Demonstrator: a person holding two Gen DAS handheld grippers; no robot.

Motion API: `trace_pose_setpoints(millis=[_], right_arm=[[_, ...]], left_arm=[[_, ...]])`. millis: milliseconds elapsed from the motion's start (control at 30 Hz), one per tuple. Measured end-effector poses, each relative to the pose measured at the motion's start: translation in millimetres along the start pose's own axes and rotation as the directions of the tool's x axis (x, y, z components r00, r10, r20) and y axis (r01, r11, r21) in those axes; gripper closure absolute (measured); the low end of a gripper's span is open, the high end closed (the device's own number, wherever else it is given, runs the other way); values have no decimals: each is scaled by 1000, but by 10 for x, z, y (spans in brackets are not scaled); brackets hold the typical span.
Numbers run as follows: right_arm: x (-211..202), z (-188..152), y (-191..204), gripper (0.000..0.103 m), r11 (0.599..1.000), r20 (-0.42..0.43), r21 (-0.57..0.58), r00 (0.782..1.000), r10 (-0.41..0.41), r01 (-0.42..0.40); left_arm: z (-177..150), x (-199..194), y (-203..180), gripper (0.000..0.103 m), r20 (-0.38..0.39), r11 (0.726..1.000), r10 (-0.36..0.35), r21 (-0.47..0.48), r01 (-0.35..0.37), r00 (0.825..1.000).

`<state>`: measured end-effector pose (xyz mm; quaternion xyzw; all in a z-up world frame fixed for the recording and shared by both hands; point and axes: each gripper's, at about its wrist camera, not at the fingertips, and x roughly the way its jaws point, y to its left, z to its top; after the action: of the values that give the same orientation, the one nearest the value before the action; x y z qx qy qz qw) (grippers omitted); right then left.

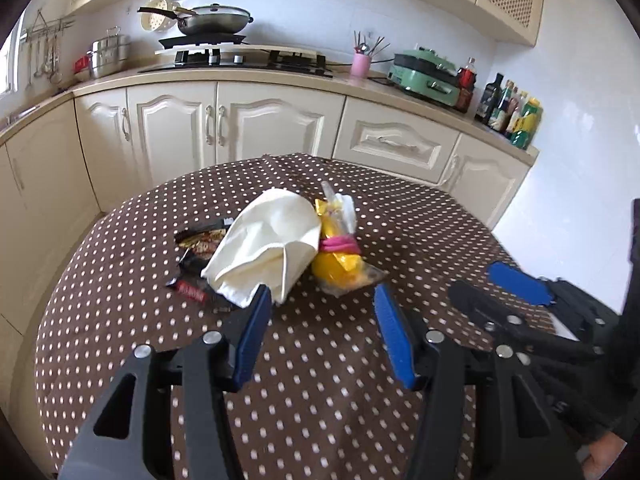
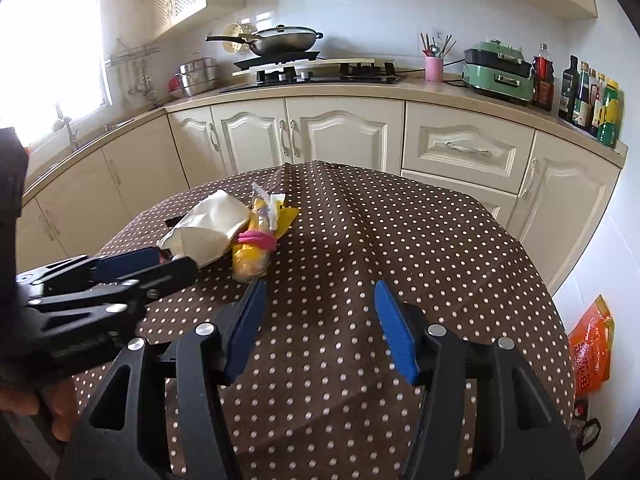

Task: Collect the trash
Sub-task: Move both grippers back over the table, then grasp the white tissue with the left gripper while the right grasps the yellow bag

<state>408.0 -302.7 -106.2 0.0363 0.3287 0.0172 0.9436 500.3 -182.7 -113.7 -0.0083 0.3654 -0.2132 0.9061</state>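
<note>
— What fills the frame?

— One table (image 1: pixel 120 320) under a brown cloth with pale dots, centre and bottom of both views, before a run of cream kitchen cabinets (image 1: pixel 240 128) across the upper half.

— And the trash?

— One heap at mid-table, left of centre in the right wrist view. Counted: one crumpled cream paper bag (image 1: pixel 268 244), largest; touching its right side, one yellow plastic packet (image 1: pixel 336 266) cinched by a pink band, clear wrapping poking from its top; at the bag's left, two dark snack wrappers (image 1: pixel 196 248), partly under it.

— The grippers?

— Two. The left gripper (image 1: pixel 322 304) hangs above the cloth just short of the heap, blue pads set apart, nothing between them. The right gripper (image 2: pixel 320 294) stands beside it, to the right, jaws likewise apart and empty.

— Any containers?

— One pink cup (image 2: pixel 434 68) on the counter, upper right, holding chopsticks and spoons; one lidded wok (image 2: pixel 280 40) on the hob, contents unseen.
</note>
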Motion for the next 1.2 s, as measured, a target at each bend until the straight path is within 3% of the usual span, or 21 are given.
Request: trace_pose_setpoints(millis=[133, 233, 267, 300, 333, 500, 700, 800, 833, 867, 900, 1100, 1200], right_arm=[[97, 37, -7, 48, 1000, -8, -6, 1000, 9, -9], [157, 50, 7, 48, 1000, -18, -13, 1000, 11, -11], [182, 55, 13, 48, 1000, -24, -16, 1000, 10, -10], [202, 60, 16, 48, 1000, -29, -17, 1000, 12, -12], [214, 60, 16, 48, 1000, -34, -15, 999, 16, -16], [358, 115, 81, 48, 999, -79, -16, 996, 50, -52], [640, 207, 244, 48, 996, -146, -8, 986, 83, -85], [761, 256, 326, 48, 998, -156, -24, 986, 51, -55], [826, 264, 343, 49, 998, -168, -27, 985, 44, -49], [873, 259, 354, 66, 998, -181, -28, 983, 43, -49], [905, 251, 358, 66, 998, -192, -31, 981, 41, -48], [506, 210, 411, 67, 999, -98, -39, 995, 24, -28], [161, 215, 584, 67, 995, -48, -50, 996, 81, -84]], left_arm=[[52, 235, 22, 52, -18, 999, 37, -1, -37, 999], [76, 290, 42, 71, -15, 1000, 22, -8, -22, 1000], [79, 293, 58, 82, -13, 1000, 23, -10, -23, 1000], [94, 311, 66, 99, -11, 1000, 27, -9, -28, 1000], [101, 311, 73, 100, -8, 1000, 28, -7, -28, 1000], [123, 90, 139, 101, 61, 1000, -7, -18, 8, 998], [137, -251, 263, 101, 131, 999, 1, -39, 4, 991], [142, -360, 339, 101, 146, 999, 8, -49, -1, 989], [140, -394, 389, 101, 148, 998, 16, -59, -7, 989], [138, -421, 422, 101, 150, 998, 19, -64, -10, 989], [129, -447, 450, 101, 151, 998, 21, -68, -11, 988], [19, -716, 733, 101, 169, 993, 44, -113, -25, 985], [-72, -898, 846, 101, 186, 991, 53, -132, -29, 981]])
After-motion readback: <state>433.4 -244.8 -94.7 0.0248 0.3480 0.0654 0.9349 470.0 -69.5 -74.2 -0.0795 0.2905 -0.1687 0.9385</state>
